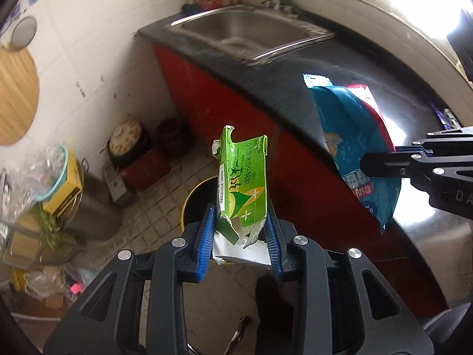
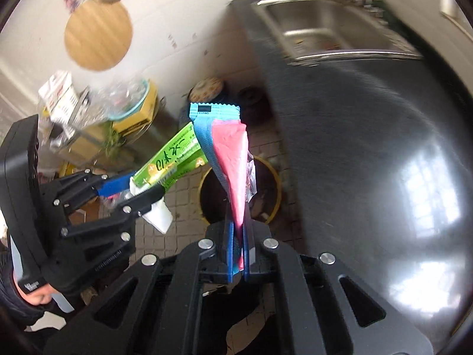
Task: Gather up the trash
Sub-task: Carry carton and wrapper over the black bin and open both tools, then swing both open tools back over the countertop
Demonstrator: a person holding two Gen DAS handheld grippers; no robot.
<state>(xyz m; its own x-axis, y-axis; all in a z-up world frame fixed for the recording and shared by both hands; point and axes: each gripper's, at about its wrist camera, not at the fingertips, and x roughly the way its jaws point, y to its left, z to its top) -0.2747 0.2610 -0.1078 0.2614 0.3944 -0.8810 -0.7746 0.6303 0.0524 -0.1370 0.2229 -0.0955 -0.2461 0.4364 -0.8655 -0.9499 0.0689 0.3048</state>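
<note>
My left tool (image 1: 240, 230) clenches the torn green carton (image 1: 244, 183), and my right tool (image 2: 239, 254) clenches the blue wrapper (image 2: 220, 148). Both pieces hang in open air above the yellow-rimmed bin (image 2: 273, 204) on the floor, just left of the counter (image 1: 295, 88) edge.

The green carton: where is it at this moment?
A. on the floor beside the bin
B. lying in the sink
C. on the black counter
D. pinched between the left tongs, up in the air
D: the green carton sits clamped between the blue pads of the left tongs, held in the air over the tiled floor near the yellow-rimmed bin.
</note>
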